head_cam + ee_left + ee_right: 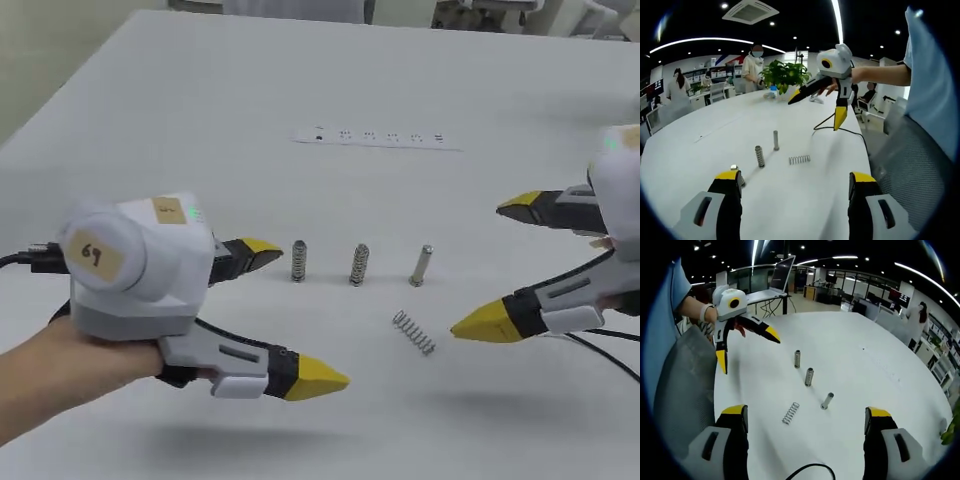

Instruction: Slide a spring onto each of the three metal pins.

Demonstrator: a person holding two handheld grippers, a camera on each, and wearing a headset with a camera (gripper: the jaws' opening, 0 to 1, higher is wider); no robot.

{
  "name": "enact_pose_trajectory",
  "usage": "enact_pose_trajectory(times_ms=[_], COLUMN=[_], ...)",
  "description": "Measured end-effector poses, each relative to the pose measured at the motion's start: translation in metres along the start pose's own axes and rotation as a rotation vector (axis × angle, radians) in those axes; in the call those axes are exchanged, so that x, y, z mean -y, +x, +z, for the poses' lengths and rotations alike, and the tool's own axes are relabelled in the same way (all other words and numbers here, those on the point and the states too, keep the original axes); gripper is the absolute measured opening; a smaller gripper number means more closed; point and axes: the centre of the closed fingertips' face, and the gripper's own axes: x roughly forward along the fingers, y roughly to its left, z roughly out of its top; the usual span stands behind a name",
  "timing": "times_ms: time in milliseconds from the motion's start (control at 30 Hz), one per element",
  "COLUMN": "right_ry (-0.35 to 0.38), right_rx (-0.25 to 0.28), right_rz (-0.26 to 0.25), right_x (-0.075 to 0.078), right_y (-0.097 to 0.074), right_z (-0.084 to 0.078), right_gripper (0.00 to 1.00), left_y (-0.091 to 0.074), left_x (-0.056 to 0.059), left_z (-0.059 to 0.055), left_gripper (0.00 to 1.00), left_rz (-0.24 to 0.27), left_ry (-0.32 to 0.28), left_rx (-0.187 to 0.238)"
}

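Three metal pins stand in a row on the white table. The left pin (299, 261) and the middle pin (359, 264) each carry a spring; the right pin (421, 265) is bare. A loose spring (413, 332) lies flat in front of the bare pin. My left gripper (290, 313) hovers open and empty left of the row. My right gripper (497, 265) hovers open and empty to the right. In the left gripper view, the bare pin (775, 140), loose spring (799, 159) and right gripper (816, 111) lie ahead. In the right gripper view, the loose spring (790, 413) lies beside the bare pin (827, 400).
A white power strip (368, 137) lies farther back on the table (200, 110). A black cable (600, 345) trails from the right gripper. A potted plant (785, 75) and people stand beyond the table's far end. A laptop (780, 270) sits on another desk.
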Motion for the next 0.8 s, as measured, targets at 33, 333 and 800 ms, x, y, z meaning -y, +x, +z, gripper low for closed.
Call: enact_pose_trajectory(times_ms=[33,333,800], right_ry=[0.011,0.075,0.134], right_rx=[0.005,0.003,0.022], right_rz=[-0.010,-0.021,-0.026], right_x=[-0.001,-0.015,-0.023], right_y=[-0.003,-0.007,-0.012], right_z=[-0.003,-0.023,-0.031], right_gripper=[0.95,0.94,0.92], left_y=[0.002,0.014,0.048], left_x=[0.001,0.008,0.015], left_z=[0.000,0.003,0.001], left_gripper=[0.86,0.85,0.72], left_rz=[-0.007,-0.049,-0.133], left_ry=[0.002,0.030,0.102], left_rx=[-0.003,-0.015,-0.061])
